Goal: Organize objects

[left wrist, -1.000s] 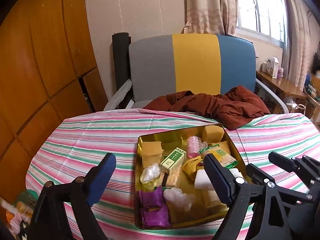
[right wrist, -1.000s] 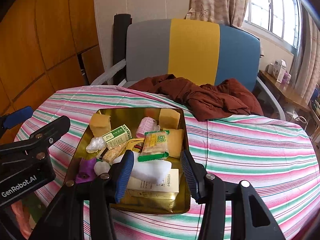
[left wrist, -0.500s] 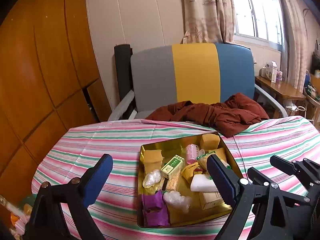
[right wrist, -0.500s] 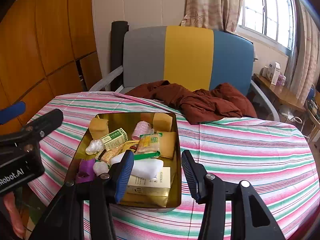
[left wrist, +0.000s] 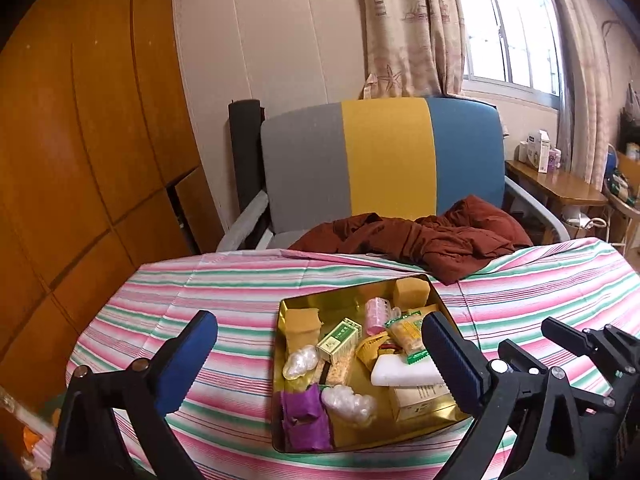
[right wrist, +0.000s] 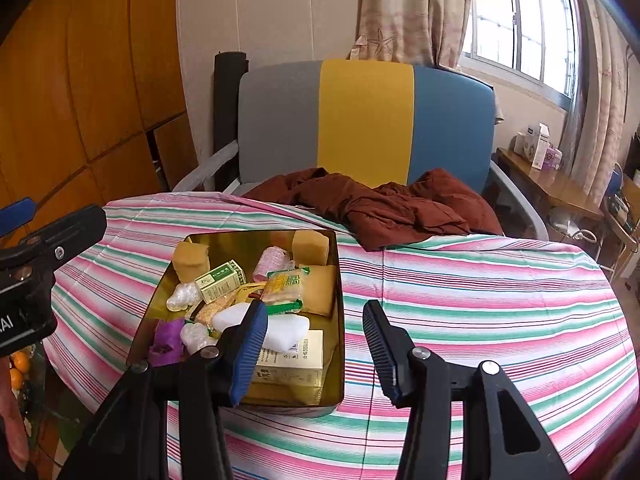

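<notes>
A big table [right wrist: 480, 300] with a striped cloth filled most of both views. Behind the table stood a chair [right wrist: 360, 120] with gray, yellow and blue parts, and a brown cloth [right wrist: 380, 208] lay over the table's far edge. On the table sat a gold tin [right wrist: 338, 320], with its long side running from near to far. The tin was full of small things. A flat white block [right wrist: 286, 326] lay near the front of the tin, on top of a pale box [right wrist: 296, 356]. The block's long side ran left to right across the tin. A green box [right wrist: 220, 280] lay further back, pointing toward the far right corner.

The right gripper [right wrist: 312, 344] was spread open and held nothing. It hung above the front right edge of the tin, so the white block was just ahead and a little to its left. The left gripper [left wrist: 320, 360] was also wide open and empty, near the tin's front left side. The right one looked nearer to the block, so it would likely grab it across its short side.
</notes>
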Demonstrator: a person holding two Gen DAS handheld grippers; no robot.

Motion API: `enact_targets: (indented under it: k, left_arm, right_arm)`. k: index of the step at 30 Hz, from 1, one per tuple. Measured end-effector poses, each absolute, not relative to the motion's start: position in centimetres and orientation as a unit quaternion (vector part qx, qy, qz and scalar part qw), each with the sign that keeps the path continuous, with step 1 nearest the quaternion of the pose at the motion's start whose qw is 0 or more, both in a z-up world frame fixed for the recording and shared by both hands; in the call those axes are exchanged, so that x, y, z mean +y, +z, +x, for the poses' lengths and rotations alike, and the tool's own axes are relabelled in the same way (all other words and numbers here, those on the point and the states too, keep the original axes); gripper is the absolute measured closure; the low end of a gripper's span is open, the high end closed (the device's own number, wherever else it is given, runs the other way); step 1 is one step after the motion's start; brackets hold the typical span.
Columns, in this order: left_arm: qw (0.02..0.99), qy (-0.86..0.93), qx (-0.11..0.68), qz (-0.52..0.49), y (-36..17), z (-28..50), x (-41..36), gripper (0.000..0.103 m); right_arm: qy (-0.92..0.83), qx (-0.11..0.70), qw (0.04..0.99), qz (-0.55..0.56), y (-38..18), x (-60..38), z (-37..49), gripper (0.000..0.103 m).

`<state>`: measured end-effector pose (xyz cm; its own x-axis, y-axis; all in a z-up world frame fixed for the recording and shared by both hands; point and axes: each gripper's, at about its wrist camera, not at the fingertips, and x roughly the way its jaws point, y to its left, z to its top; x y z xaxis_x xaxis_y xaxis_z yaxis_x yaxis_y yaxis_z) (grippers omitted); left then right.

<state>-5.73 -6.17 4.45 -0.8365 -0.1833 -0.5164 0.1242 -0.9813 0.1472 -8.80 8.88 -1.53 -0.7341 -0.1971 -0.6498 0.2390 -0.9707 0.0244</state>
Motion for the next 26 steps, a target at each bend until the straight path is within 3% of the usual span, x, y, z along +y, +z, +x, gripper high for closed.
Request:
enact_targets:
  k: [26]
  left_arm:
    - [0.065, -0.96, -0.066, 0.263, 5.01, -4.89, -5.48, 0.0]
  right_arm:
    - [-0.931, 0.026, 0.115, 0.346, -1.72, 9.88, -8.11, 0.053]
